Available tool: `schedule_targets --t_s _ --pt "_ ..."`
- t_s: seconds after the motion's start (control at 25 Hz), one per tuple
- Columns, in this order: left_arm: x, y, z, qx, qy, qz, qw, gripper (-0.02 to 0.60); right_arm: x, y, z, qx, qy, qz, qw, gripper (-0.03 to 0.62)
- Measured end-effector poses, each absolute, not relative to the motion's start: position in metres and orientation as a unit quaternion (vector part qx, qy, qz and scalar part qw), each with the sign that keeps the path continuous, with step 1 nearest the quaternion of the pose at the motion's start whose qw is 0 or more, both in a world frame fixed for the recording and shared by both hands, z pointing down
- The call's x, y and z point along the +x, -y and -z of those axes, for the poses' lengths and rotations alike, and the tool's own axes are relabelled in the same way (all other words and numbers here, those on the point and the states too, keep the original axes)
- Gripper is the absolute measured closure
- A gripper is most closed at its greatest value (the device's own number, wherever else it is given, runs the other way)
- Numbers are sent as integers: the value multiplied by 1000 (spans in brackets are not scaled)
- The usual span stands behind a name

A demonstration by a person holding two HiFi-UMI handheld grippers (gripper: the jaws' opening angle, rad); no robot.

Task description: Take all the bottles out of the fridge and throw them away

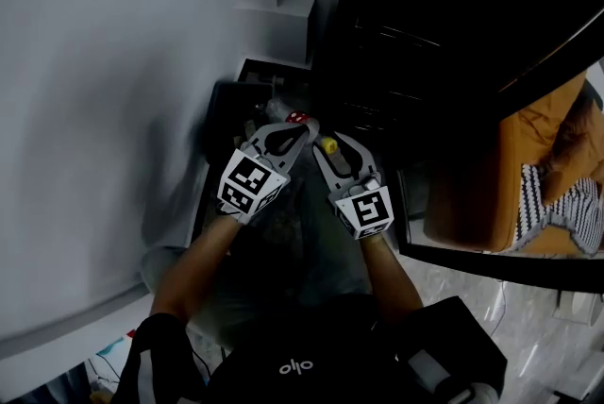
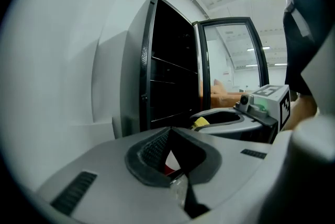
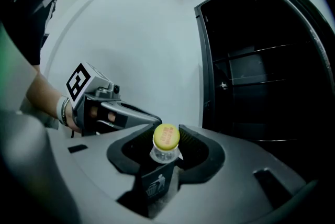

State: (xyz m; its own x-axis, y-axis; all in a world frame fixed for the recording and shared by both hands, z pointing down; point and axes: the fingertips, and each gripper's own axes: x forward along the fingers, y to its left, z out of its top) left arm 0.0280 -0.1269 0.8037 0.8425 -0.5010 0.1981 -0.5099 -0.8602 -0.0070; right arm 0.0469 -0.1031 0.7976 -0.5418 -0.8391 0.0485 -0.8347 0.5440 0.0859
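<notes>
Beside the open fridge (image 2: 167,81), our right gripper (image 3: 166,140) fingers hold a yellow-capped bottle (image 3: 157,181) upright, cap up; our left gripper (image 2: 170,152) fingers clamp a red-capped bottle (image 2: 169,166).

One bottle (image 3: 165,147) is yellow-capped, the other bottle (image 2: 169,165) red-capped; the fridge (image 2: 168,87) is black, the sofa (image 1: 472,194) orange

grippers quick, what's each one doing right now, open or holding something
Left gripper: closed on a red-capped bottle.
Right gripper: closed on a yellow-capped bottle.
</notes>
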Motion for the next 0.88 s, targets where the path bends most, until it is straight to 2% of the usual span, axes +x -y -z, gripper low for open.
schedule_targets --t_s 0.88 --pt "-114 142 -812 901 417 -108 51 581 -98 133 -801 326 945 12 33 442"
